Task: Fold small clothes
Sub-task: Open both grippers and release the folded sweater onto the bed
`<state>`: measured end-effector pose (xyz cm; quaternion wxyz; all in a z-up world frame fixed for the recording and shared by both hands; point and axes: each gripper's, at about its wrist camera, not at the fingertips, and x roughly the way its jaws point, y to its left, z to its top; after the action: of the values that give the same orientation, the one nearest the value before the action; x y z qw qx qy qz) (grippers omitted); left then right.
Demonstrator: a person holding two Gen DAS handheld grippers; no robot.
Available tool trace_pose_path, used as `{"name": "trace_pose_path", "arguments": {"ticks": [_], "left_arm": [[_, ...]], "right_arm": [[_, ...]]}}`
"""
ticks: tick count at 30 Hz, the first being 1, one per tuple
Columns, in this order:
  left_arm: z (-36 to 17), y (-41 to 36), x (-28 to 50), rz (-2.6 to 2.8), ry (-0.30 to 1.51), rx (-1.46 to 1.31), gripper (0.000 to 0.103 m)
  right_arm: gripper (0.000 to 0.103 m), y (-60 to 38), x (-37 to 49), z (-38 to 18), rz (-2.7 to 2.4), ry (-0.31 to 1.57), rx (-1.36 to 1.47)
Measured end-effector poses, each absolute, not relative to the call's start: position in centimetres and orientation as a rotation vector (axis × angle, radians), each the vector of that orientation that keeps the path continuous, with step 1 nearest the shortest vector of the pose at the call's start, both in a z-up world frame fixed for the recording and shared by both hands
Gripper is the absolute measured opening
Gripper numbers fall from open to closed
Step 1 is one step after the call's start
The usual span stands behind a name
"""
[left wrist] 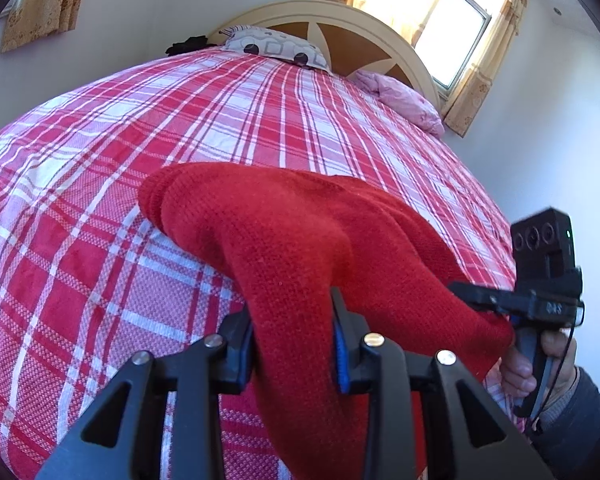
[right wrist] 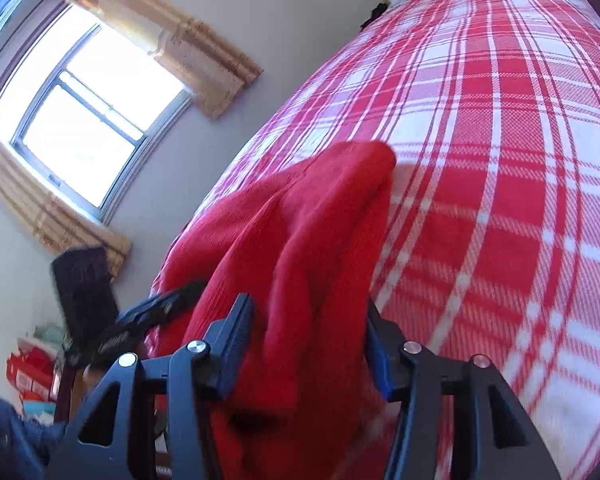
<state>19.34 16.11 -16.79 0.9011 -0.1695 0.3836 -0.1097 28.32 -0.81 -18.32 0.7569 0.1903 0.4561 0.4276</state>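
A red knit garment (left wrist: 284,232) lies bunched on the plaid bed cover (left wrist: 100,160), its near part lifted. My left gripper (left wrist: 292,336) is shut on a thick fold of it, and the cloth fills the gap between the pads. In the right wrist view the same garment (right wrist: 300,220) hangs loosely between the fingers of my right gripper (right wrist: 306,344), which stands open around it. The right gripper (left wrist: 476,300) also shows at the garment's right corner, held by a person's hand (left wrist: 540,360). The left gripper (right wrist: 172,300) appears blurred at the garment's left side.
The red and white plaid bed (right wrist: 500,160) stretches away to a patterned pillow (left wrist: 276,46), a pink pillow (left wrist: 404,100) and a curved headboard (left wrist: 340,28). Curtained windows (right wrist: 88,112) sit in the walls. Red boxes (right wrist: 32,372) stand on the floor beside the bed.
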Motion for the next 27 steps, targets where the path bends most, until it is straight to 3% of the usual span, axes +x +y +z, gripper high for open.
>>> {"name": "trace_pose_path", "arguments": {"ticks": [4, 6, 8, 12, 15, 19, 24, 26, 27], "left_arm": [[-17.2, 17.5, 18.5, -0.256, 0.795, -0.471, 0.031], [-17.2, 18.0, 17.8, -0.26, 0.801, -0.496, 0.031], [-17.1, 18.0, 17.2, -0.252, 0.802, -0.471, 0.031], [-17.7, 17.8, 17.2, -0.23, 0.799, -0.438, 0.045], [-17.6, 17.4, 16.9, -0.229, 0.793, -0.438, 0.048], [-16.8, 17.3, 16.5, -0.156, 0.799, -0.374, 0.073], [-16.4, 18.2, 16.3, -0.115, 0.798, -0.354, 0.078], [-16.5, 18.2, 16.4, -0.106, 0.808, -0.336, 0.078], [-16.7, 18.1, 16.4, -0.103, 0.813, -0.334, 0.078]], "right_arm": [[0.053, -0.8, 26.4, -18.4, 0.968, 1.007, 0.37], [0.035, -0.6, 25.7, -17.9, 0.971, 1.005, 0.361], [0.029, -0.8, 25.0, -17.0, 1.009, 0.981, 0.409], [0.029, -0.7, 25.2, -17.8, 0.861, 1.007, 0.268], [0.029, -1.4, 25.6, -18.7, 0.848, 1.017, 0.319], [0.035, -1.5, 24.5, -16.5, 0.784, 0.932, 0.252], [0.037, -0.4, 21.2, -11.7, 0.883, 0.743, 0.193], [0.057, 1.0, 20.0, -11.5, 0.934, 0.746, 0.136], [0.057, 2.3, 19.3, -11.8, 0.913, 0.753, 0.056]]}}
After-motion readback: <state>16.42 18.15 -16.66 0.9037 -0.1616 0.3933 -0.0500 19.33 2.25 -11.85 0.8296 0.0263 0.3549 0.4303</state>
